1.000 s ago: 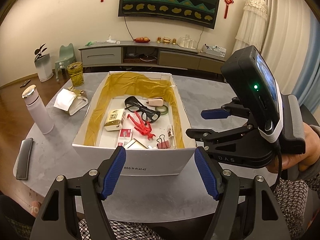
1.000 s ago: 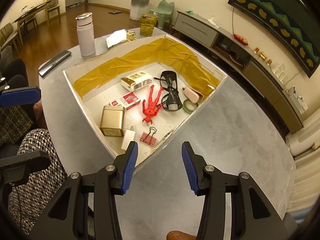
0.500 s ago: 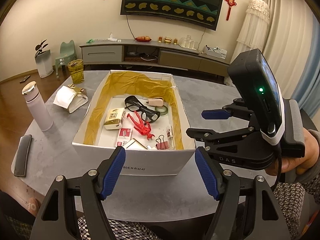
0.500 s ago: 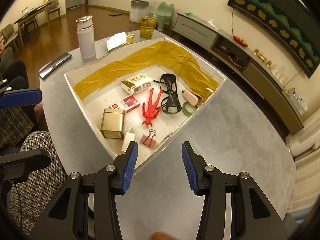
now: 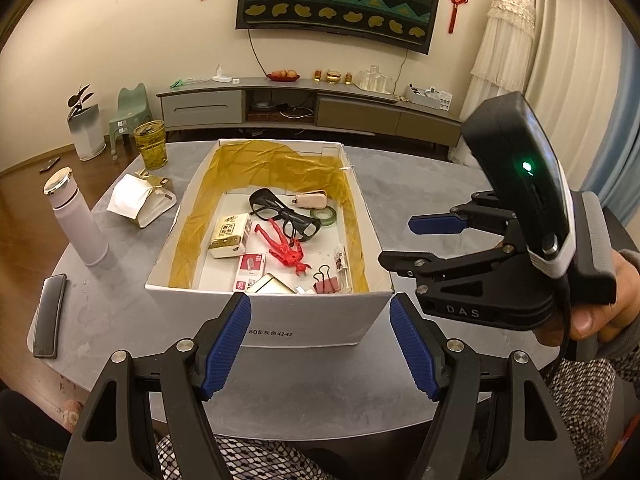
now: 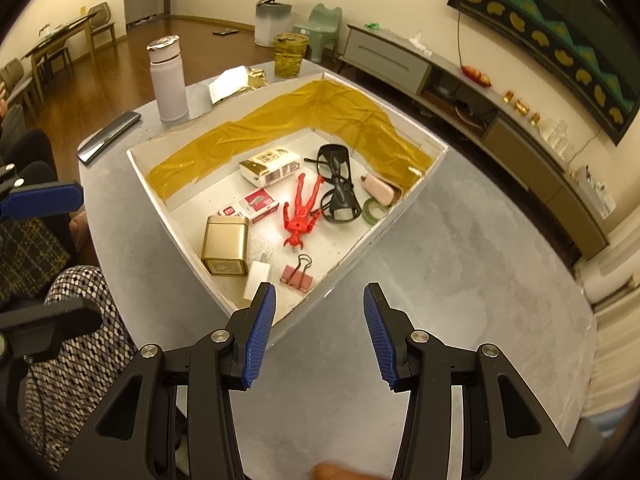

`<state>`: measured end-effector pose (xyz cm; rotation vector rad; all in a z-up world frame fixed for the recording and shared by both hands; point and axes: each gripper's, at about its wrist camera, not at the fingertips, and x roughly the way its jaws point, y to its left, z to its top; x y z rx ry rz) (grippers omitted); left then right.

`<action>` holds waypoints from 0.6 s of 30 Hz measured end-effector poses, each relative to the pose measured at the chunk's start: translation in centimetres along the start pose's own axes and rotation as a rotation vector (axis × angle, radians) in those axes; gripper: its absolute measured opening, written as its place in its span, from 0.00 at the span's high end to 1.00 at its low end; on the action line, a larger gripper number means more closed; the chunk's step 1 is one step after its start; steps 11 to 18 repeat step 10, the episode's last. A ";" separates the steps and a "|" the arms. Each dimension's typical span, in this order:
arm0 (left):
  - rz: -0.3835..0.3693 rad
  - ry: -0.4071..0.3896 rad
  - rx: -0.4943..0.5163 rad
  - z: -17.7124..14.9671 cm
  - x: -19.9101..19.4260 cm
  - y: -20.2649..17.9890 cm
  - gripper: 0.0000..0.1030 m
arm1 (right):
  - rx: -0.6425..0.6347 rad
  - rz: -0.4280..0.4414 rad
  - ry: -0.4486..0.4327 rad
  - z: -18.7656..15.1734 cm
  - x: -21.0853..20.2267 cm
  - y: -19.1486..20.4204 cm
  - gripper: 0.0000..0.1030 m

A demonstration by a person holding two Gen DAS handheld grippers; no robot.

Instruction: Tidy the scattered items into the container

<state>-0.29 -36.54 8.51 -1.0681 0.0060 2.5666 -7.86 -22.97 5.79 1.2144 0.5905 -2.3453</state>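
On the table's left side we see a white bottle [image 5: 76, 220] standing upright, with a dark phone [image 5: 50, 314] lying flat near the left edge. Toward the far left edge, we see a yellow glass [image 5: 151, 149] and a crumpled white-and-gold wrapper [image 5: 138, 200].

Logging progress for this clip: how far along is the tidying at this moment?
Nearly done, it seems. The white box already holds the black glasses, red figure, gold tin and pink binder clip. Left gripper and right gripper are open and empty. The phone and bottle sit outside; perhaps not scattered items.
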 end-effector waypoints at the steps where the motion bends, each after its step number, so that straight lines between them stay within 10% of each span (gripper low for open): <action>1: 0.001 0.002 0.000 0.0 0.1 -0.1 0.29 | 0.001 0.001 0.000 0.0 0.1 0.0 0.49; 18: 0.010 0.014 0.005 0.1 0.8 -0.3 0.29 | -0.017 0.000 -0.038 0.9 -0.3 0.6 0.46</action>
